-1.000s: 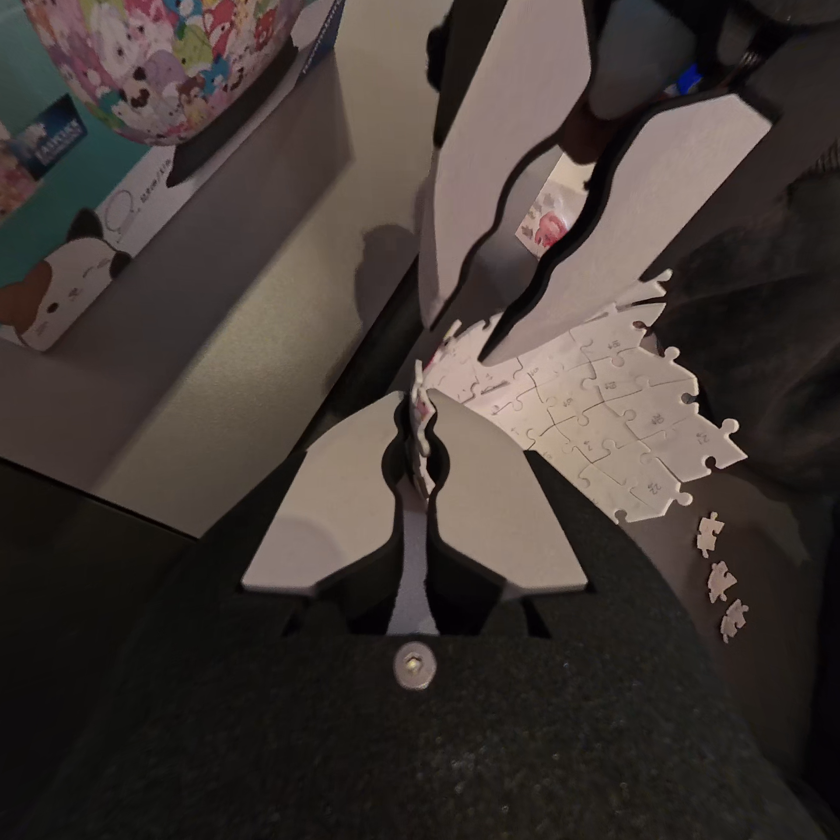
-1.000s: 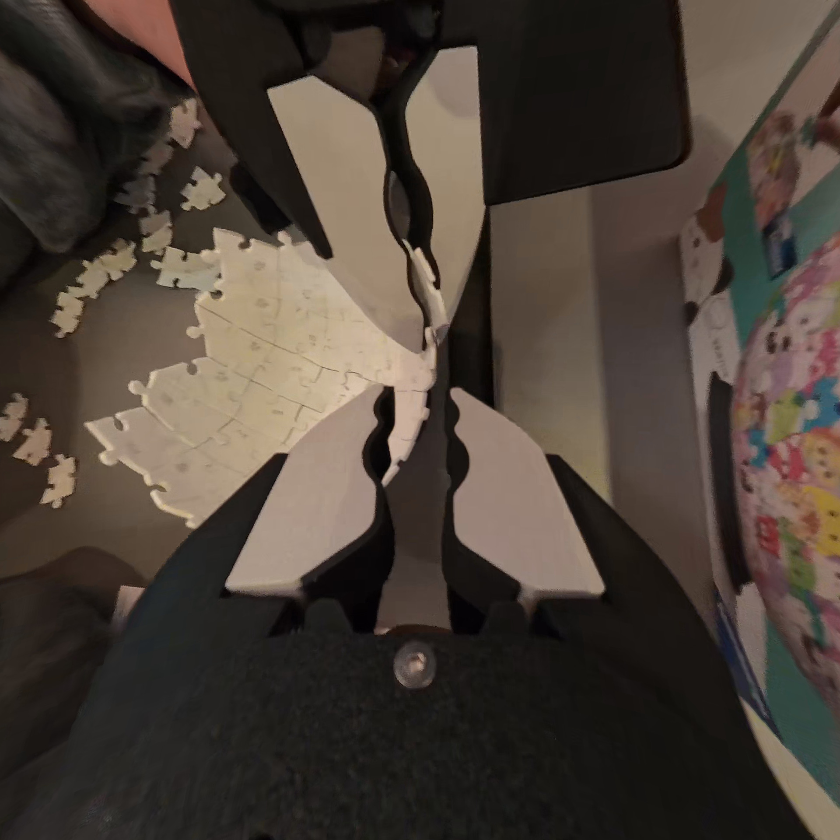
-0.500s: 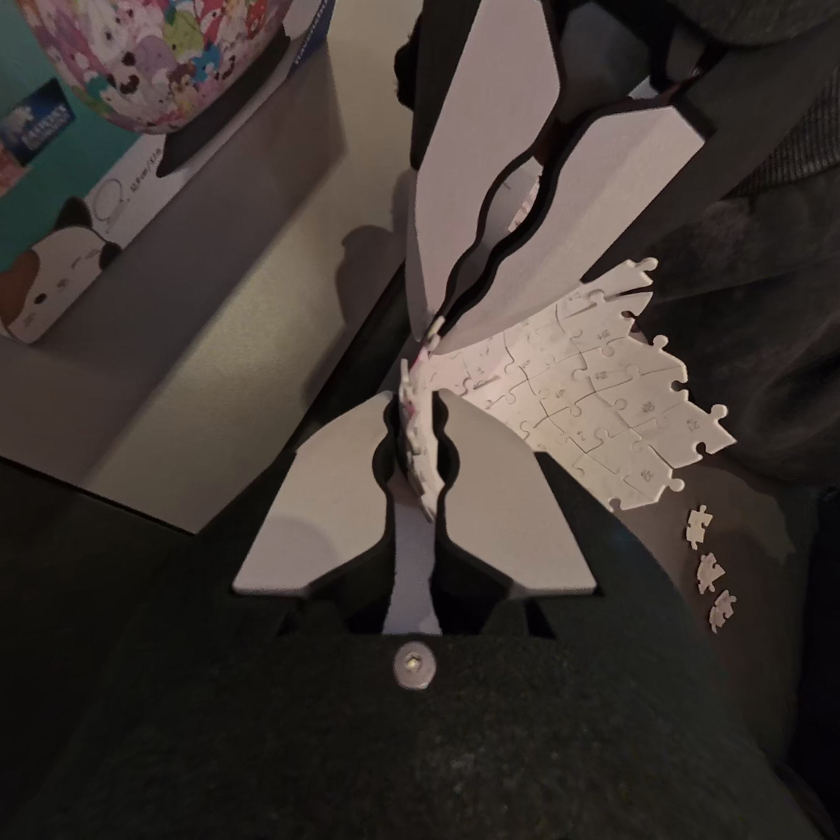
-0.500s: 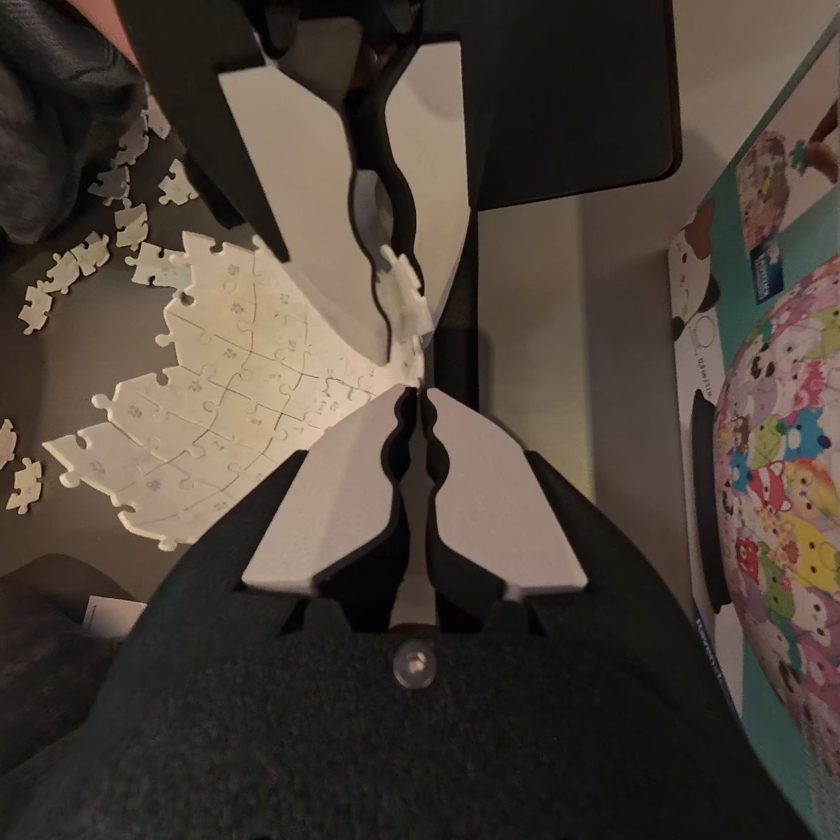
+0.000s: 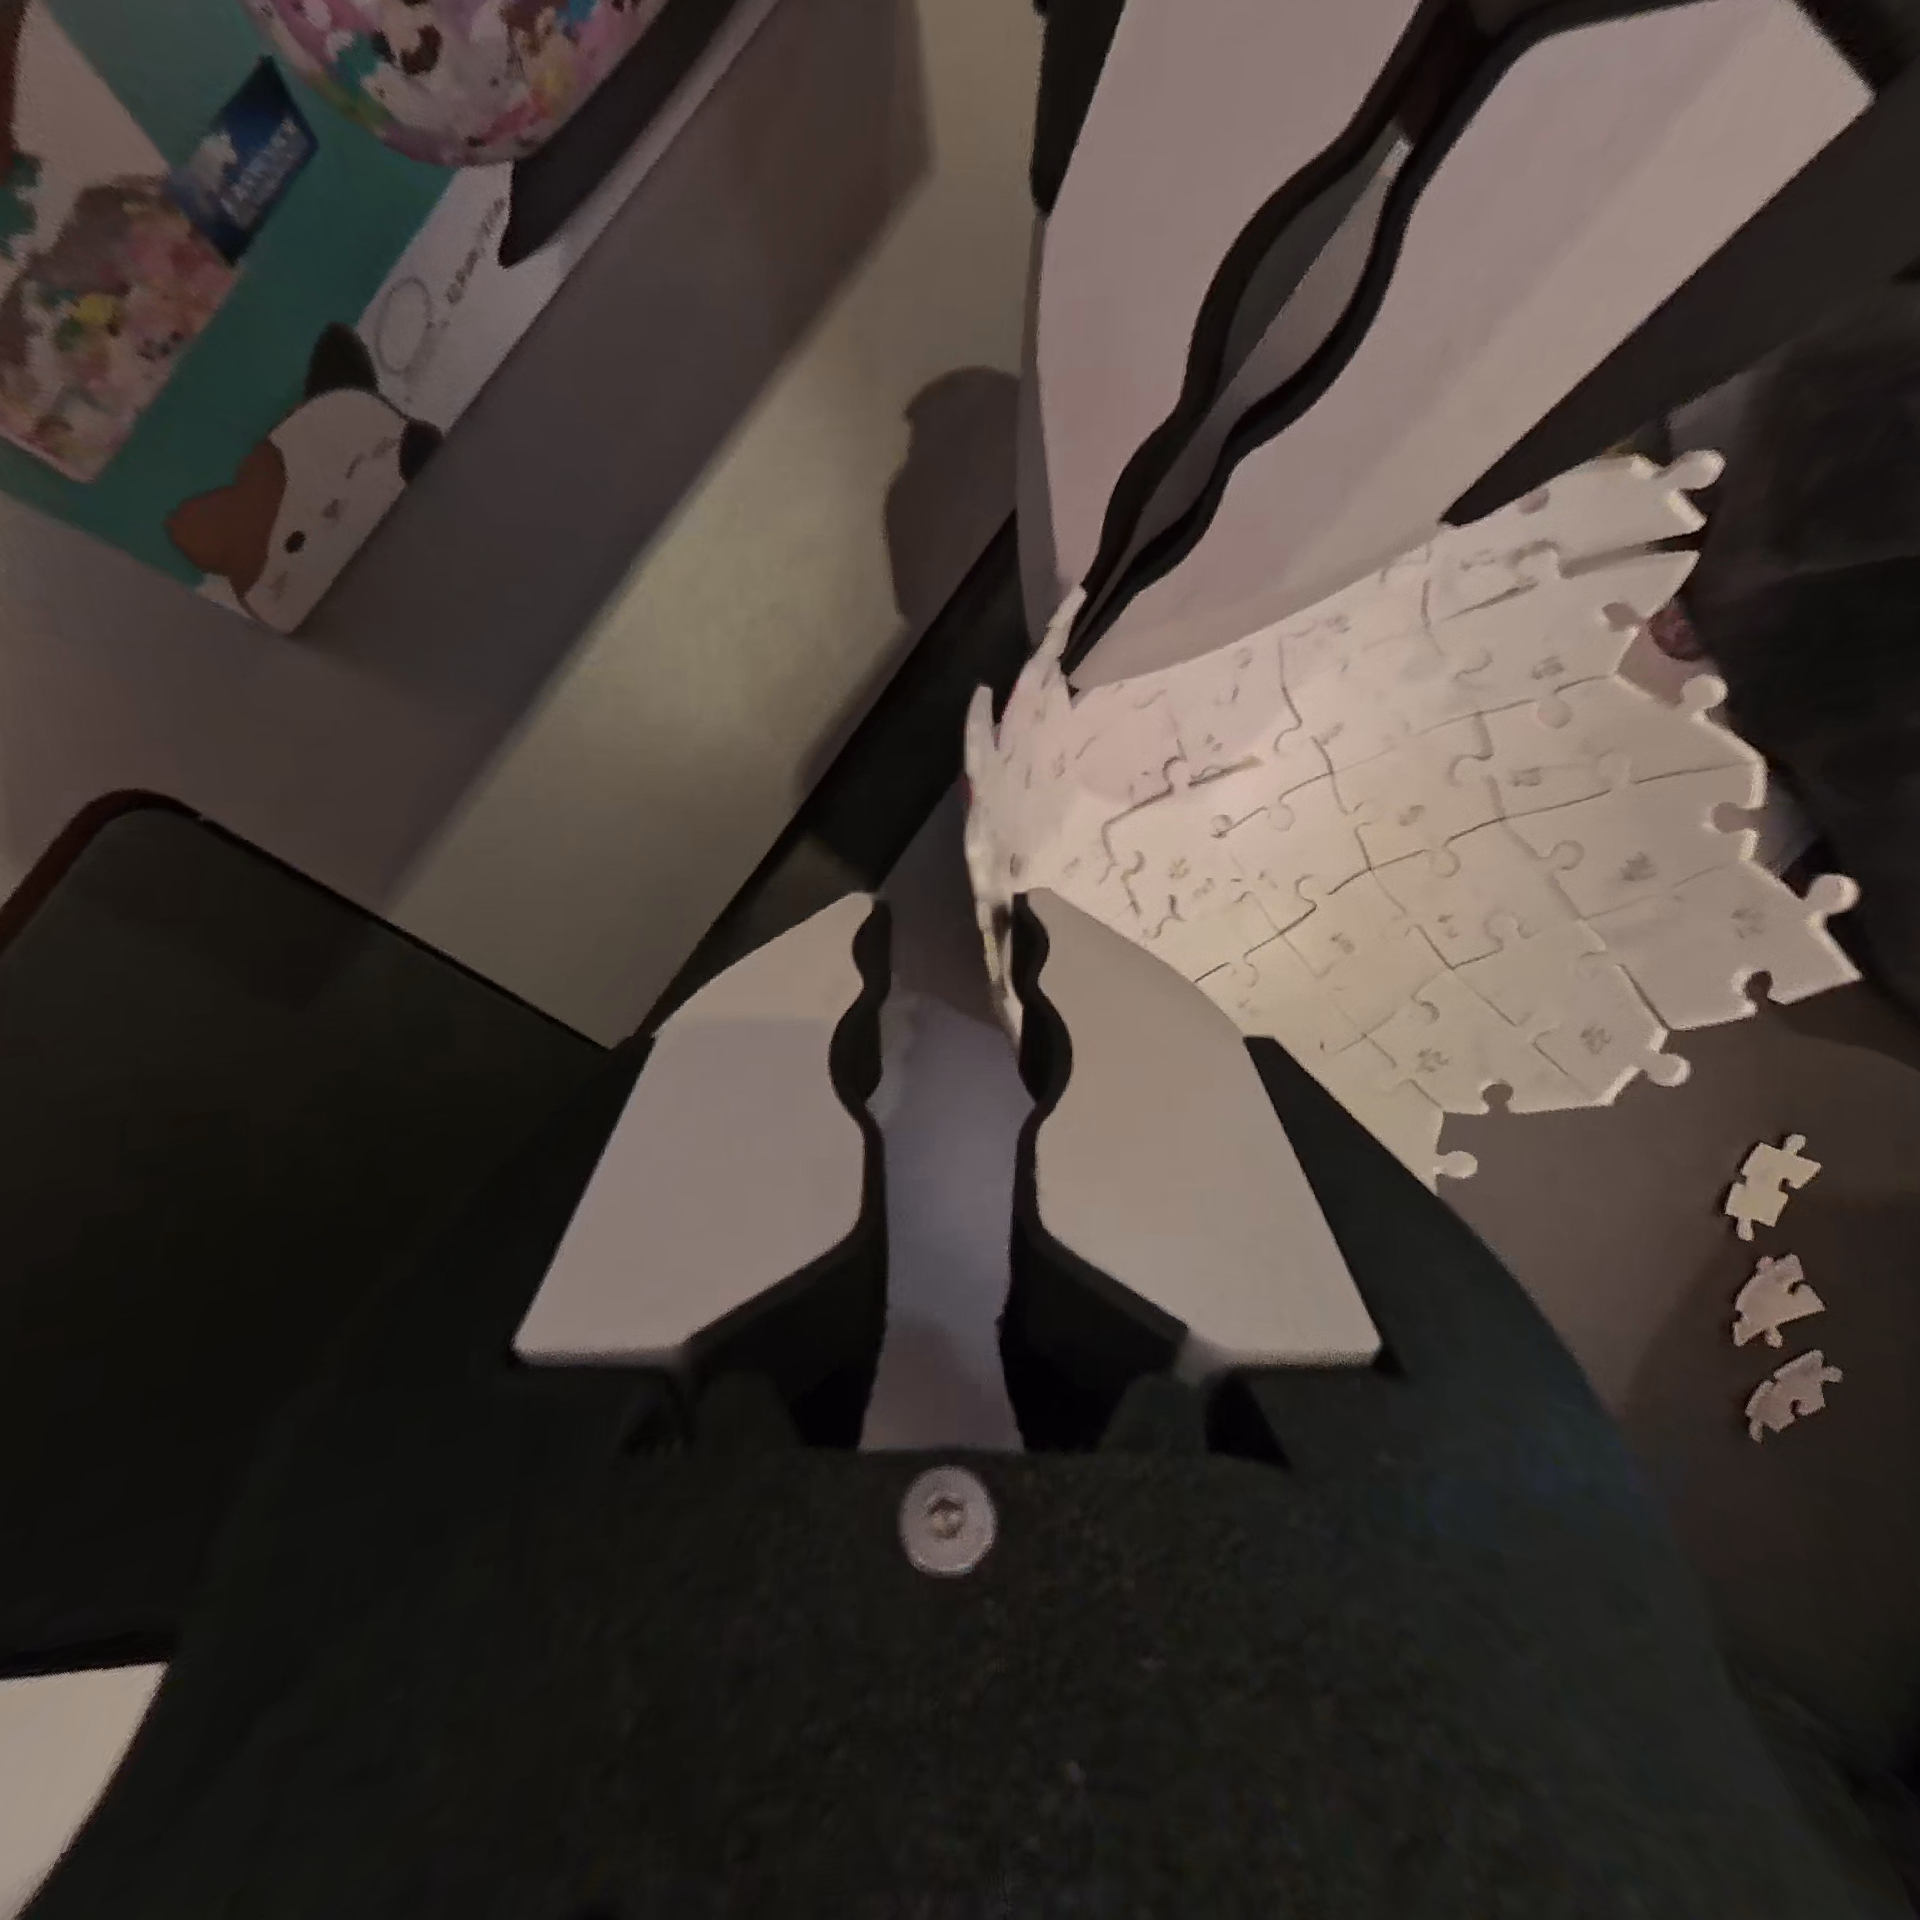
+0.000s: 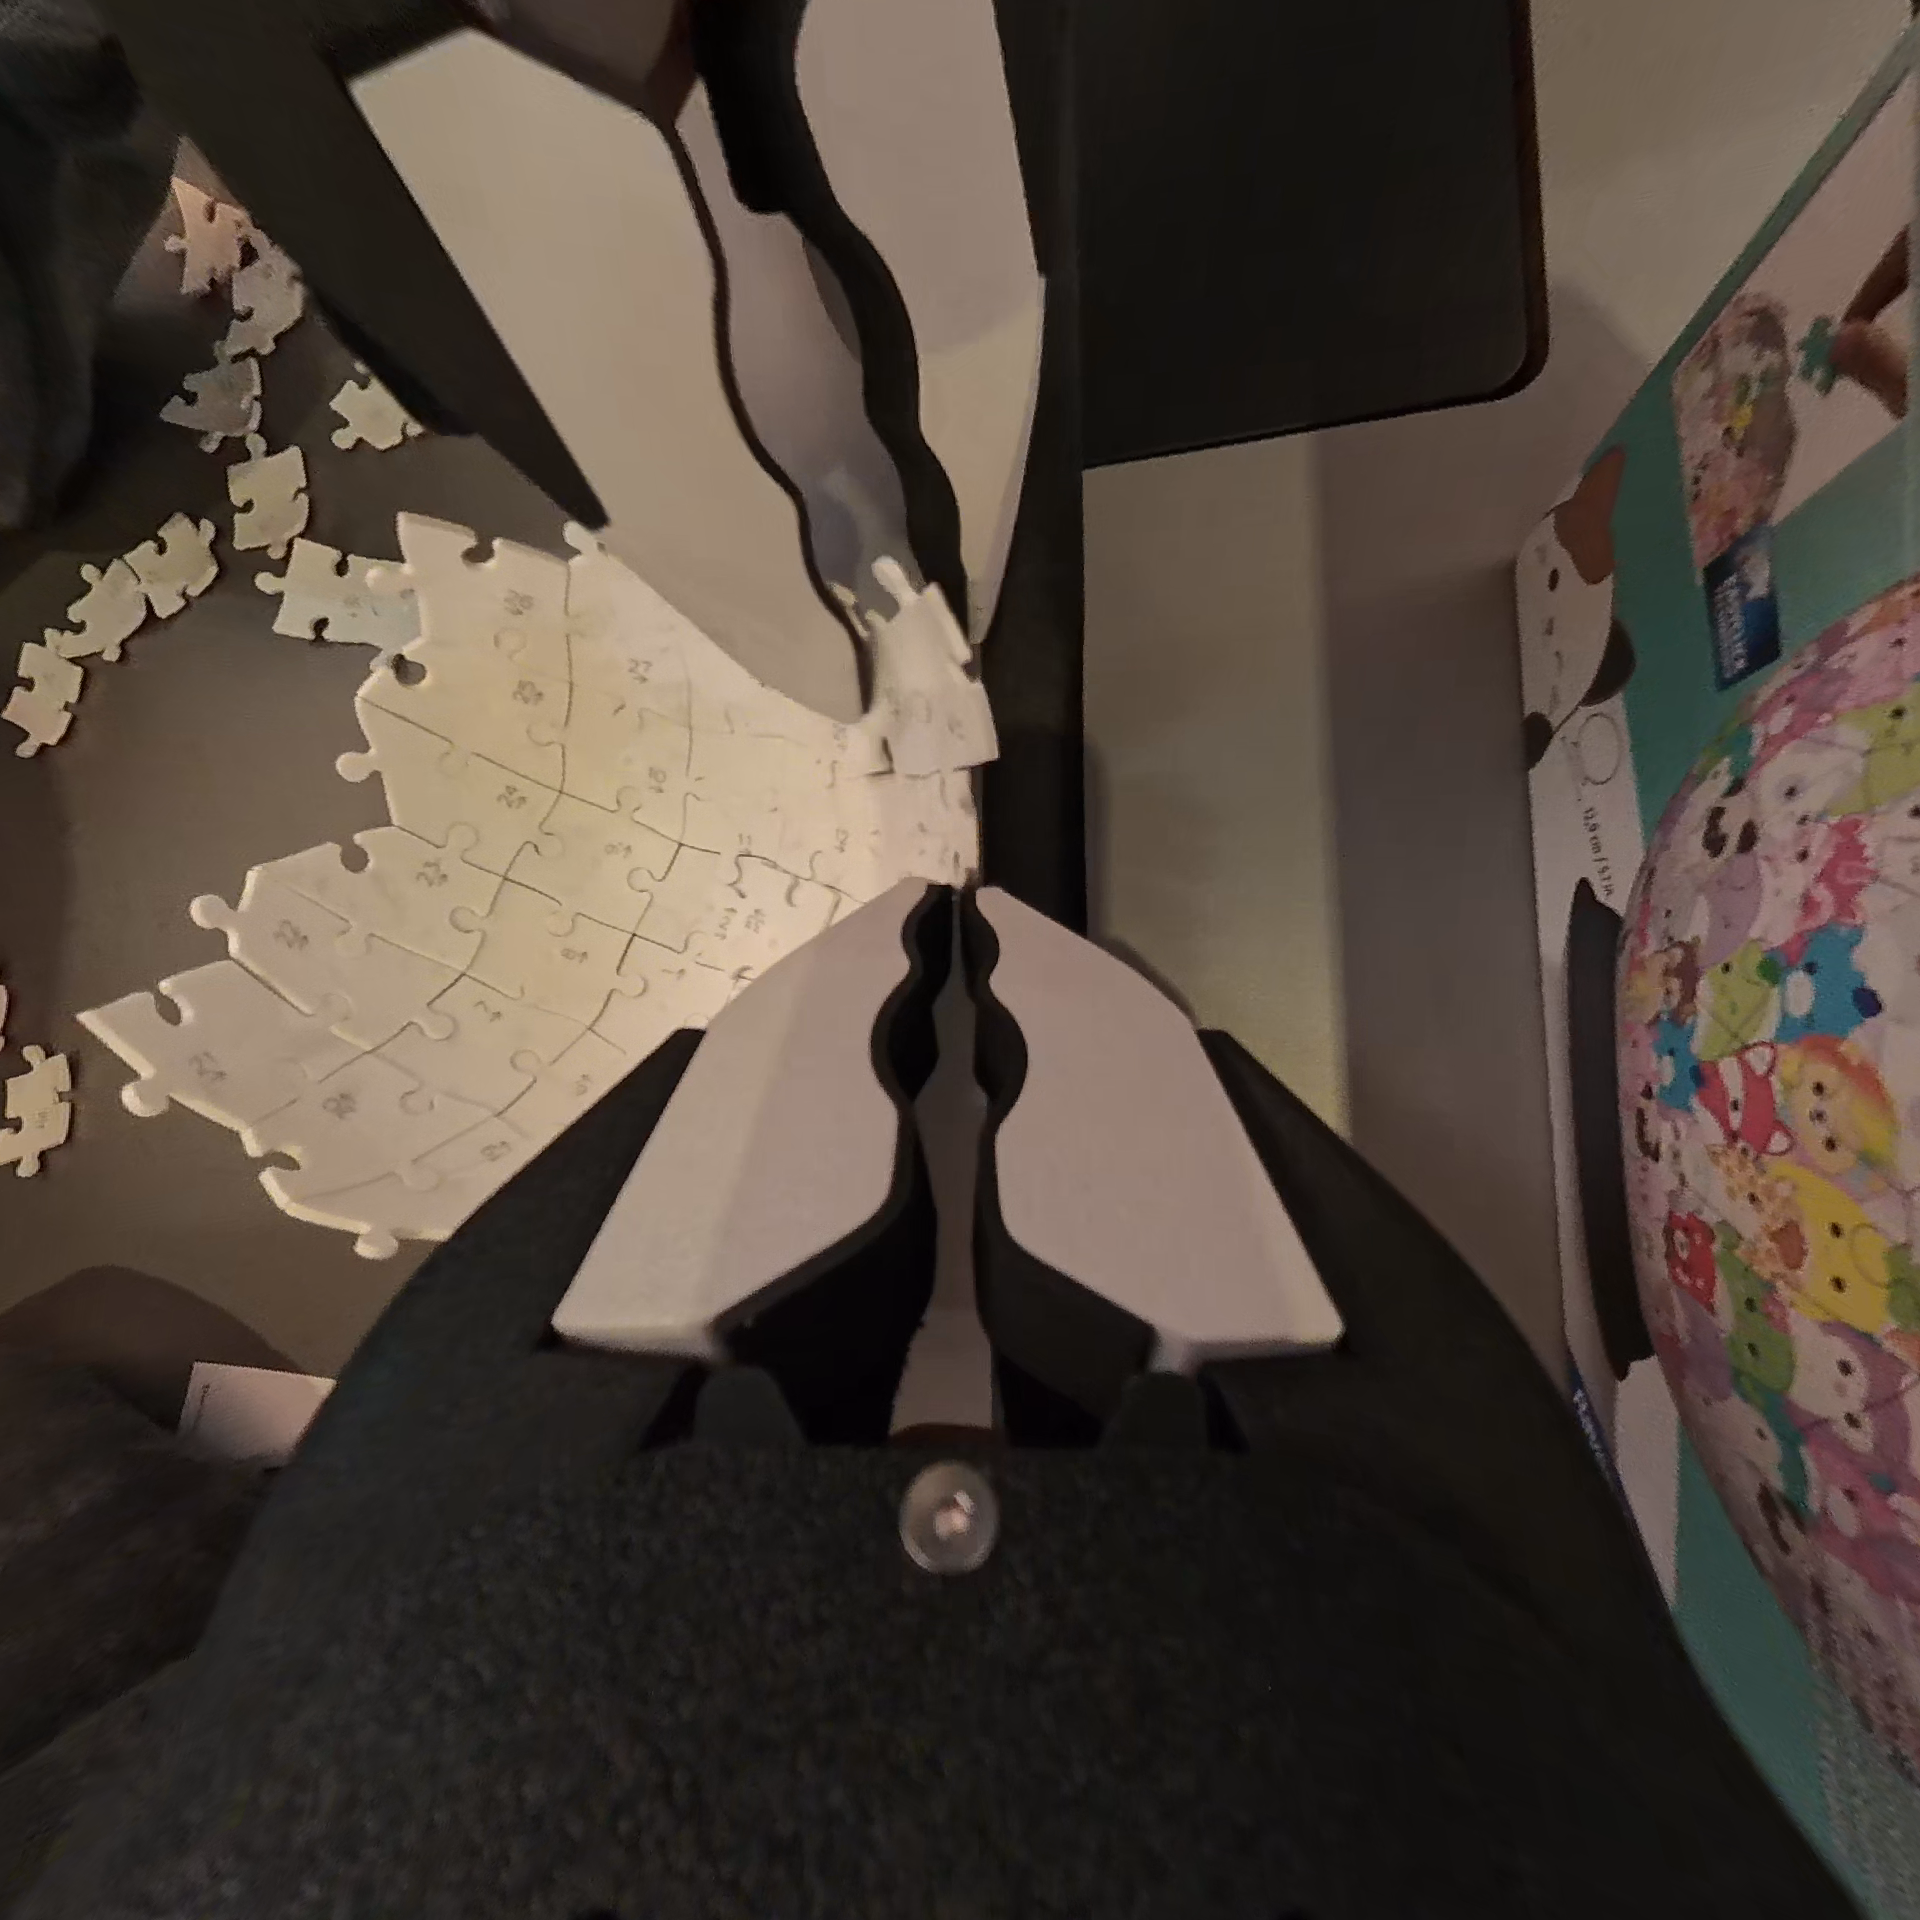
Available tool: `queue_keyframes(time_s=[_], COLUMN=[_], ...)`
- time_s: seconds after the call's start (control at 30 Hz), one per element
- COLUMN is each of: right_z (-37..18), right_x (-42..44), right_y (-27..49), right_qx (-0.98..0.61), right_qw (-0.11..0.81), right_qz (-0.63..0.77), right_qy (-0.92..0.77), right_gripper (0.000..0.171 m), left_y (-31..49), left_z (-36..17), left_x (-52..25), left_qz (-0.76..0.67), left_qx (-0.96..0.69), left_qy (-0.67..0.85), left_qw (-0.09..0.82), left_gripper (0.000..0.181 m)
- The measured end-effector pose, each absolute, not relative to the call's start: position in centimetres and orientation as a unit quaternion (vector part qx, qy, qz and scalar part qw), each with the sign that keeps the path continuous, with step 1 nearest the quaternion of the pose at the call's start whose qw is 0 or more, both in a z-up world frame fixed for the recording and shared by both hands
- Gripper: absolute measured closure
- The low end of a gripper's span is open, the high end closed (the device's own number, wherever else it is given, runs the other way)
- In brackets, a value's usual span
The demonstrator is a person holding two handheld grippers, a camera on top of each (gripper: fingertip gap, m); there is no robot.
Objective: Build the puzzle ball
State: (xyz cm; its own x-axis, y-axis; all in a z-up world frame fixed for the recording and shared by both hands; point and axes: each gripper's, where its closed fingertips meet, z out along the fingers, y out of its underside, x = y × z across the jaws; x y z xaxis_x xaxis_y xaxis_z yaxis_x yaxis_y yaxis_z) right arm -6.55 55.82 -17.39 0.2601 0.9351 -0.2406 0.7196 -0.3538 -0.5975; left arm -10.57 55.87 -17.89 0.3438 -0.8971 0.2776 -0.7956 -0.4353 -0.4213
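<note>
The partly built puzzle ball is a curved white shell of joined pieces (image 5: 1455, 831), seen from its blank inner side; it also shows in the right wrist view (image 6: 520, 883). My left gripper (image 5: 951, 914) is open, and the shell's rim stands edge-on between its fingers, close against the right one. My right gripper (image 6: 958, 891) is shut on the shell's rim. In the left wrist view it comes in from above and pinches the rim (image 5: 1075, 634). In the right wrist view the left gripper (image 6: 914, 675) straddles a rim piece (image 6: 930, 675) with its jaws apart.
Three loose pieces (image 5: 1766, 1184) lie in a row to the right of the shell; several more (image 6: 265, 499) lie scattered at its far side. The teal puzzle box (image 6: 1766, 727) stands at the side on a pale surface (image 5: 644, 665). A black panel (image 6: 1299, 208) is behind. The grippers' ends are close to 5 centimeters from one another.
My right gripper closed on the shell's rim. My left gripper, shut on the rim before, has opened. Both grippers sit closer to the shell now.
</note>
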Motion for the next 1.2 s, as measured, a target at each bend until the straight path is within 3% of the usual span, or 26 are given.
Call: queue_keyframes(time_s=[0.13, 0.2, 0.7, 0.9, 1.2], right_z=[-17.4, -17.4, -17.5, -18.1, -17.5], right_x=[-6.6, -6.6, -6.2, -5.7, -5.4], right_y=[55.9, 55.9, 55.7, 56.1, 56.3], right_qx=[-0.771, -0.772, -0.776, -0.788, -0.785], right_qw=[0.190, 0.192, 0.188, 0.179, 0.195], right_qz=[0.280, 0.274, 0.266, 0.251, 0.248], right_qy=[-0.539, -0.541, -0.540, -0.533, -0.532], right_gripper=[0.170, 0.170, 0.170, 0.171, 0.171], left_y=[55.7, 55.3, 55.4, 56.0, 55.6], left_z=[-17.9, -17.8, -17.9, -17.5, -17.6], left_x=[-10.4, -10.3, -10.0, -10.2, -10.0], left_qz=[-0.245, -0.250, -0.233, -0.229, -0.241], left_qx=[-0.815, -0.812, -0.812, -0.817, -0.809], left_qy=[0.517, 0.520, 0.526, 0.517, 0.526], left_qw=[0.097, 0.091, 0.098, 0.114, 0.106], left_gripper=[0.166, 0.178, 0.178, 0.164, 0.179])
